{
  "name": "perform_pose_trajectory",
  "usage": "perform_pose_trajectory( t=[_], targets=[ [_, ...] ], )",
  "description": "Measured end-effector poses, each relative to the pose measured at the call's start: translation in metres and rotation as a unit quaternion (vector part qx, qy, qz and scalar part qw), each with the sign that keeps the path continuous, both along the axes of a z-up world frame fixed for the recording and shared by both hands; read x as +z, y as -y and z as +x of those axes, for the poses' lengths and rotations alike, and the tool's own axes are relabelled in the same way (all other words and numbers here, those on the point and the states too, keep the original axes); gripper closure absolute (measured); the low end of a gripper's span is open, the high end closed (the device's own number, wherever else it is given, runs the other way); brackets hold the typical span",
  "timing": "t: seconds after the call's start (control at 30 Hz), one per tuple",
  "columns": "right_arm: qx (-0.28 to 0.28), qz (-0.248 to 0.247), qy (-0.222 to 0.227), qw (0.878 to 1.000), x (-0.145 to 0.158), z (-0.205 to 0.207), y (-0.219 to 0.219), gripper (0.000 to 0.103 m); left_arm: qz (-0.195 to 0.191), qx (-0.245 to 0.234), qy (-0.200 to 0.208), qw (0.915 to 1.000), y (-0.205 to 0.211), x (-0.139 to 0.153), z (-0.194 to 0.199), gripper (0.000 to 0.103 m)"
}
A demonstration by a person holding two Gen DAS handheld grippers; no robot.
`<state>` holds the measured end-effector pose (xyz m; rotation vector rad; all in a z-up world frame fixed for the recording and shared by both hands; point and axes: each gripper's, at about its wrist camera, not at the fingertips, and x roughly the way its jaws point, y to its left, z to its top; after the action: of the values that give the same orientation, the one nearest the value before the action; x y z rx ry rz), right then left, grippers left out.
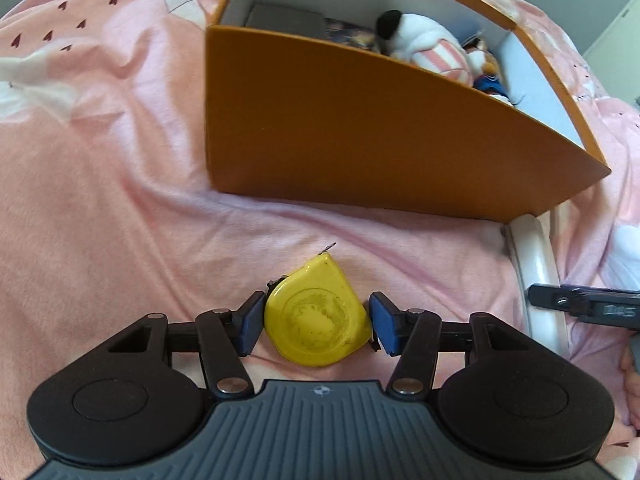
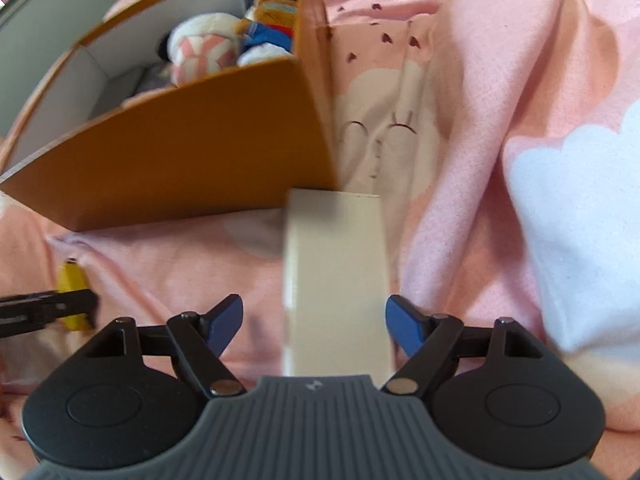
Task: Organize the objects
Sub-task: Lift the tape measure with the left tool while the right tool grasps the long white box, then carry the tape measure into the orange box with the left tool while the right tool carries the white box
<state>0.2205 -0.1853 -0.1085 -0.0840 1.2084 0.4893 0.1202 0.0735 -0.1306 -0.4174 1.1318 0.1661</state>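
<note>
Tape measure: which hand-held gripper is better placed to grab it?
Left. The left hand-held gripper already brackets the yellow tape measure, pads at both sides. The right hand-held gripper straddles a cream box.

I see the white box [image 2: 336, 280] all blurry, and its near end hides behind my gripper body. The orange box [image 1: 360, 128] wall hides the toys' [image 1: 432, 52] bottoms.

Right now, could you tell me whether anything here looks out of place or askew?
Two things lie loose on the pink blanket outside the orange box: a yellow tape measure between the left tongs, and a cream box between the open right tongs.
</note>
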Motion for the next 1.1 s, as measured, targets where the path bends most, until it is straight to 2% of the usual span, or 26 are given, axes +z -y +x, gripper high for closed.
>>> perform_pose_trajectory(
  t=[0.1, 0.27, 0.4, 0.5, 0.7, 0.9, 1.1],
  targets=[
    [-0.005, -0.001, -0.043, 0.999, -0.021, 0.008, 0.004, 0.039, -0.007, -0.004, 0.007, 0.9999, 0.001, 0.004, 0.001, 0.039],
    [0.004, 0.001, -0.03, 1.0, -0.016, 0.005, 0.006, 0.041, -0.026, -0.019, 0.025, 0.9992, 0.009, 0.018, -0.002, 0.039],
    [0.002, 0.029, -0.029, 0.999, -0.002, 0.002, 0.013, 0.041, -0.046, -0.032, 0.041, 0.9976, 0.014, 0.033, -0.001, 0.039],
    [-0.02, 0.063, -0.037, 0.997, 0.013, 0.002, 0.025, 0.041, -0.062, -0.042, 0.055, 0.9957, 0.017, 0.047, -0.002, 0.039],
    [-0.056, 0.137, -0.051, 0.988, 0.047, -0.007, 0.051, 0.041, -0.073, -0.069, 0.081, 0.9916, 0.033, 0.074, 0.006, 0.039],
    [-0.078, 0.175, -0.031, 0.981, 0.08, -0.013, 0.065, 0.041, -0.077, -0.108, 0.114, 0.9846, 0.055, 0.102, 0.021, 0.039],
    [-0.051, 0.186, 0.035, 0.981, 0.124, -0.004, 0.06, 0.041, -0.068, -0.14, 0.146, 0.9769, 0.072, 0.128, 0.046, 0.039]
  ],
)
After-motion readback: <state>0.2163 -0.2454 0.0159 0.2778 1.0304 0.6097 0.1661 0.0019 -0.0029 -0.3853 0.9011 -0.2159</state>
